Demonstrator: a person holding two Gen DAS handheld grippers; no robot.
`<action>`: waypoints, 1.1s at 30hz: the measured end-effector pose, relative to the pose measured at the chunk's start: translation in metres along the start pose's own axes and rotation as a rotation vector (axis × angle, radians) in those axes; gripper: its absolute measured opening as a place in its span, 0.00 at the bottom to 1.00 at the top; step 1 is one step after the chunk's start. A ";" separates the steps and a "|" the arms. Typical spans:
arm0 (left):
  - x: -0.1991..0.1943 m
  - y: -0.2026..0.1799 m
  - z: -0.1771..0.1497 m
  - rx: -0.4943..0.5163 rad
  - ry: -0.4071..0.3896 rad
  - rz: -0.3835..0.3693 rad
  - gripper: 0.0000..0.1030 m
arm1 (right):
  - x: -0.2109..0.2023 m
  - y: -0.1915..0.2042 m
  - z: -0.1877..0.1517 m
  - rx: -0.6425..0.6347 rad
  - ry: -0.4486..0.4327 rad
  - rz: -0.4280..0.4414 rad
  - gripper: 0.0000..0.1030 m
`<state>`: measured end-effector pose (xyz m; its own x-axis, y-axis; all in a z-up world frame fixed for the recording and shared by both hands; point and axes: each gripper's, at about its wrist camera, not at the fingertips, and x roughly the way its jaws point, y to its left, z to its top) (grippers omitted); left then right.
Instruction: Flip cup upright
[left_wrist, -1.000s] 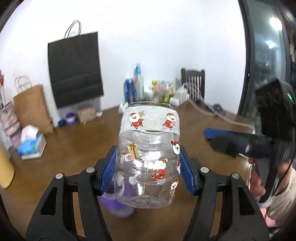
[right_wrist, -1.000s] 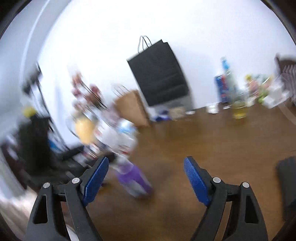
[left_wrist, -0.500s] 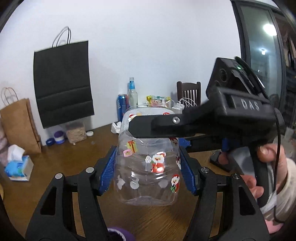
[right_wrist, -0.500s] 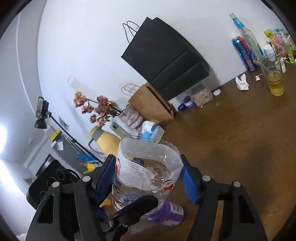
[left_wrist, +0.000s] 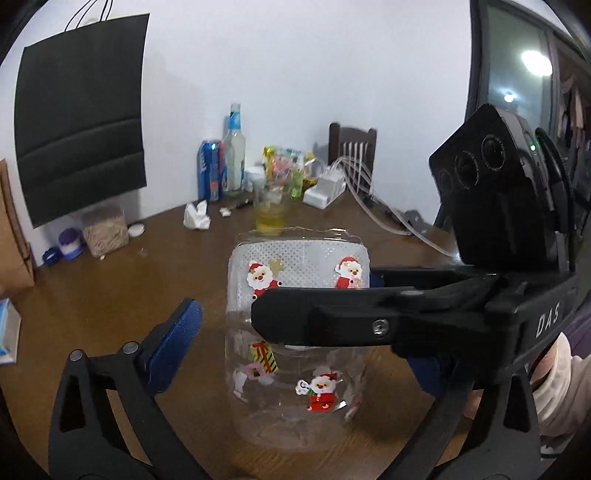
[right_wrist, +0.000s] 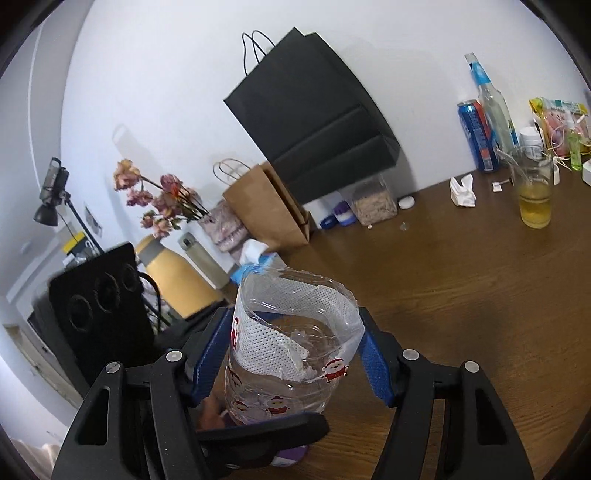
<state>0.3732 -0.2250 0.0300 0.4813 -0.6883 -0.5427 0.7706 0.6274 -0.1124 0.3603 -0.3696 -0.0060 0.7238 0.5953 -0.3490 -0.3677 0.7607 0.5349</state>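
The cup is clear plastic with Santa stickers and a white mesh band at its rim. It stands upright, mouth up, just above or on the wooden table. My right gripper is shut on the cup, its blue pads pressed to both sides. In the left wrist view the right gripper's black finger crosses in front of the cup. My left gripper is open; its left blue pad stands clear of the cup, and its right pad is mostly hidden behind the right gripper.
A glass of yellow drink, a blue can, a bottle, black and brown paper bags line the far wall. A purple object lies under the cup. A tissue box and vase stand left.
My right gripper closed on the cup. My left gripper let go and opened. The cup has come lower toward the table.
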 end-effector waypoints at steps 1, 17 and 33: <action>-0.001 -0.003 -0.003 -0.003 0.020 0.030 0.97 | -0.002 0.004 -0.004 -0.026 -0.001 -0.007 0.69; -0.022 0.000 -0.117 -0.139 0.190 0.237 0.96 | 0.024 0.066 -0.093 -0.443 0.077 -0.215 0.69; -0.067 0.030 -0.158 -0.265 0.148 0.477 0.97 | 0.050 0.070 -0.124 -0.452 0.112 -0.381 0.70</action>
<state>0.2979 -0.1023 -0.0688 0.6722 -0.2599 -0.6933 0.3415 0.9396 -0.0211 0.2982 -0.2546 -0.0819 0.7965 0.2641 -0.5439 -0.3244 0.9458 -0.0157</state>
